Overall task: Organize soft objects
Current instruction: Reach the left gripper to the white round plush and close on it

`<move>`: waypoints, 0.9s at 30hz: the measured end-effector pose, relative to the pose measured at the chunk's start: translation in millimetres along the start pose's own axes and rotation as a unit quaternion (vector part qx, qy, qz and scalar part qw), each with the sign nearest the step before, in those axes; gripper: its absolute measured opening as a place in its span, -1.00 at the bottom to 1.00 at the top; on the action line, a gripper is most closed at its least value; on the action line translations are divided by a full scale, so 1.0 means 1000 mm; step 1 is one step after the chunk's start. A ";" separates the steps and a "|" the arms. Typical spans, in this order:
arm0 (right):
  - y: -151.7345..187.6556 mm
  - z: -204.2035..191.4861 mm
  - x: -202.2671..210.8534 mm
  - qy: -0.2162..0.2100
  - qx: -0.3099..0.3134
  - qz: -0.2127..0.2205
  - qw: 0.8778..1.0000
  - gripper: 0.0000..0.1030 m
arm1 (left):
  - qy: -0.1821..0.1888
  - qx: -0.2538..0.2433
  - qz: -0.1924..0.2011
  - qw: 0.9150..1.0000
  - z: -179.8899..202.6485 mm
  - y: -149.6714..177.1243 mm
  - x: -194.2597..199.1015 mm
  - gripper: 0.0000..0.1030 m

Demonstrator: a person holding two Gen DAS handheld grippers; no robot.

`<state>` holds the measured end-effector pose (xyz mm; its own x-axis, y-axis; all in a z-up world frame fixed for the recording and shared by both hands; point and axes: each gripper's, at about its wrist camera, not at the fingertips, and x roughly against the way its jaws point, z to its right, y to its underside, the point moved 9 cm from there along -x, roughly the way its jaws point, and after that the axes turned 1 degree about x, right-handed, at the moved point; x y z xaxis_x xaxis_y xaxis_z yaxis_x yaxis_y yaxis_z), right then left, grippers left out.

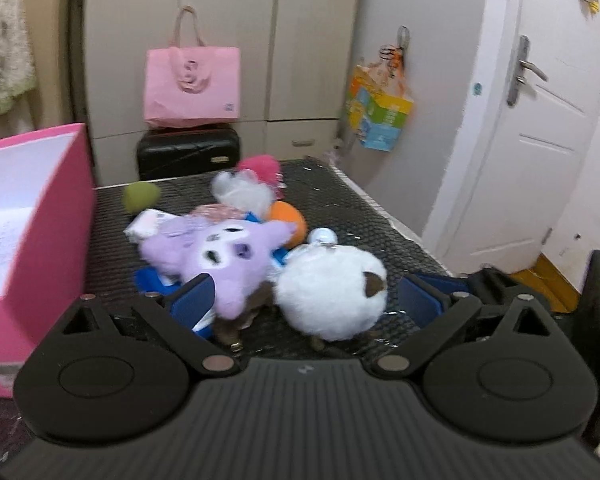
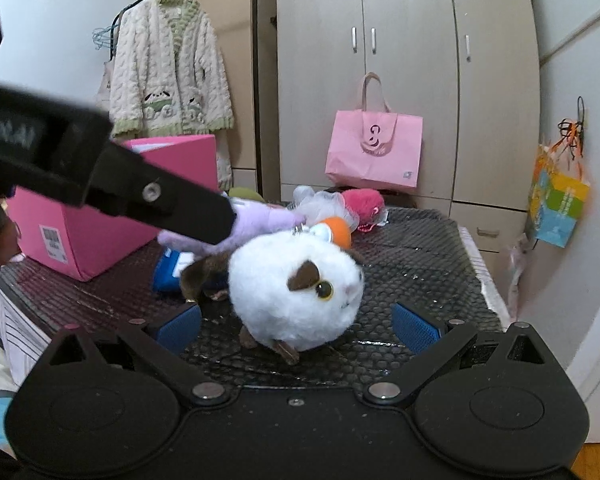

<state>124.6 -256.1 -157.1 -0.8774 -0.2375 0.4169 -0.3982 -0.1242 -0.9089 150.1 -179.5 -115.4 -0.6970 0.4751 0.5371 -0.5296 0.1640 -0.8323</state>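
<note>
Both claws spread, nothing pinched. Left claw (image 1: 300, 292) frames the lilac plush toy (image 1: 220, 260); right claw (image 2: 296, 324) brackets the round white fluffy plush (image 2: 296, 300) on the black dimpled counter (image 2: 420, 264). Advice: seat pads past mid-body before squeezing; open pink cardboard box (image 1: 32, 216) waits left.

The left hand-held gripper (image 1: 302, 296) is matte black plastic with a ribbed centre plate. Either side of that plate sit two rounded housings, each embossed with a shallow oval disc. Beyond the plate, two black link arms hinge on round silver pivot pins, with smaller screws at the outer joints and triangular cut-outs in the brackets. Its fingers carry blue textured pads (image 1: 194, 294). The right hand-held gripper (image 2: 296, 326) has the same build, with a small silver screw on its centre plate and blue ribbed pads (image 2: 414, 328).
</note>
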 end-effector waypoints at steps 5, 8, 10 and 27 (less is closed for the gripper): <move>0.004 0.005 -0.012 -0.007 0.002 0.000 1.000 0.97 | 0.036 -0.011 -0.005 0.999 0.012 0.002 -0.020 0.74; 0.004 0.006 -0.016 -0.022 -0.003 -0.002 1.000 0.91 | 0.054 -0.008 -0.007 0.998 0.015 0.002 -0.030 0.71; 0.004 0.008 -0.019 -0.029 -0.012 -0.007 0.999 0.90 | 0.055 -0.005 -0.010 0.998 0.014 0.001 -0.037 0.71; 0.013 0.000 -0.025 -0.030 -0.007 0.006 1.000 0.28 | 0.023 -0.031 -0.039 0.999 0.018 0.014 -0.058 0.70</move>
<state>141.4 -251.7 -179.3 -0.8646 -0.2962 0.4060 -0.3924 -0.1067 -0.9136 174.7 -219.9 -156.1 -0.6315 0.4977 0.5945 -0.5496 0.2535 -0.7961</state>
